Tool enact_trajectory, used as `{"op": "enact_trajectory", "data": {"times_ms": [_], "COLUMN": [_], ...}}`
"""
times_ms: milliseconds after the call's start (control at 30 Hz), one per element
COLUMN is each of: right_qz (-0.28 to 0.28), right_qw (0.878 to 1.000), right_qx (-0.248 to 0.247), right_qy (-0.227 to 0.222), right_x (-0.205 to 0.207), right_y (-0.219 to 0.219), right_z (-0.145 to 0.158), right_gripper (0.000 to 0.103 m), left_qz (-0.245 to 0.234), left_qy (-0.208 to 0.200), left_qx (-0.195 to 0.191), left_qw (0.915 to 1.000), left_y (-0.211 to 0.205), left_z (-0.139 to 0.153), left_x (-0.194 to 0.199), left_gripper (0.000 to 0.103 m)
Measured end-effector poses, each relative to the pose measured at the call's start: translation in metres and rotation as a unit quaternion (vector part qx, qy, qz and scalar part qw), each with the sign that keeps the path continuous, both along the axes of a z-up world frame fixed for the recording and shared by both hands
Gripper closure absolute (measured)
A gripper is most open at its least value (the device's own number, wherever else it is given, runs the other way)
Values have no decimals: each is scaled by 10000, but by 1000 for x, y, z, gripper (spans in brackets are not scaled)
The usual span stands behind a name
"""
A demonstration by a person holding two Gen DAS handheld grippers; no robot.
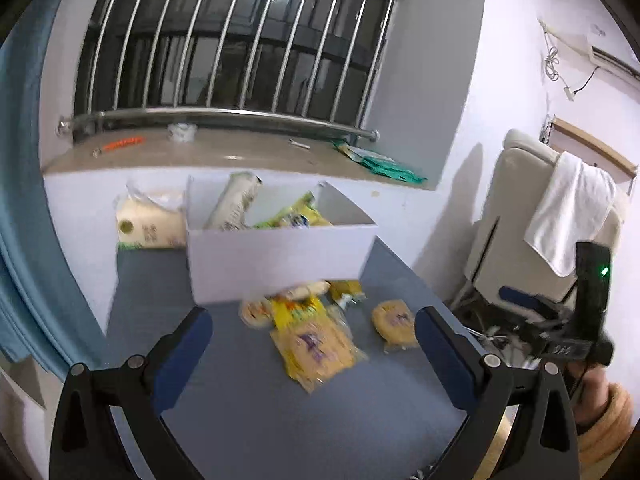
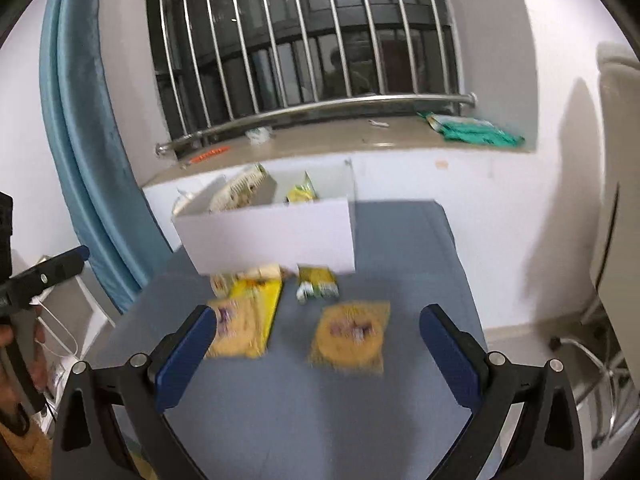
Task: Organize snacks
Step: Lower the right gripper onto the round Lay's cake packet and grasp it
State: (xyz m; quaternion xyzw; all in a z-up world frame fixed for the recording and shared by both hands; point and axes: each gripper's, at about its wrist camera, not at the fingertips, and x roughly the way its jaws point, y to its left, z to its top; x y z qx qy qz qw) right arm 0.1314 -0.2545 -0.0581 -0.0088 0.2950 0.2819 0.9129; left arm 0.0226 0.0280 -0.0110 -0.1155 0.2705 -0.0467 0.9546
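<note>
A white box (image 1: 276,256) (image 2: 276,240) stands at the far end of a grey table (image 1: 280,400) (image 2: 320,408), with a pale tube pack (image 1: 234,200) and a yellow-green bag (image 1: 296,216) inside. Several yellow snack packets lie in front of it: a large one (image 1: 312,348) (image 2: 244,328), a round-cake packet (image 1: 394,322) (image 2: 350,336), a green-yellow one (image 2: 318,282). My left gripper (image 1: 314,328) is open and empty above the large packet. My right gripper (image 2: 318,326) is open and empty above the round-cake packet.
A windowsill (image 1: 224,152) with barred window runs behind the box, holding green bags (image 1: 380,164). A tissue pack (image 1: 150,224) stands left of the box. A blue curtain (image 2: 88,128) hangs at left. A chair with a white towel (image 1: 568,216) stands at right.
</note>
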Motion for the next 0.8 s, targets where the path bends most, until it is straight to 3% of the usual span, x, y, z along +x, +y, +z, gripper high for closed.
{"op": "enact_trajectory", "data": {"times_ms": [267,467,800], "right_qz": [-139,-180,-127], "right_qw": [9987,9935,9820], "right_qx": [-377,-922,-1399], "right_qy": [302,650,1261], "right_x": [5,46,102], "right_y": [2,32,68], "right_z": [-33,-66,-112], "right_gripper": [0,0,0], "left_qz": [-2,-57,0], "left_qy": [76,178,382], "left_qx": [175,246,216], "left_qw": [9998,9995,9990], "left_y": [-19,-26,-23], "left_z": [-4,-9,-19], "left_x": [-5,-6,-8], "left_gripper": [0,0,0]}}
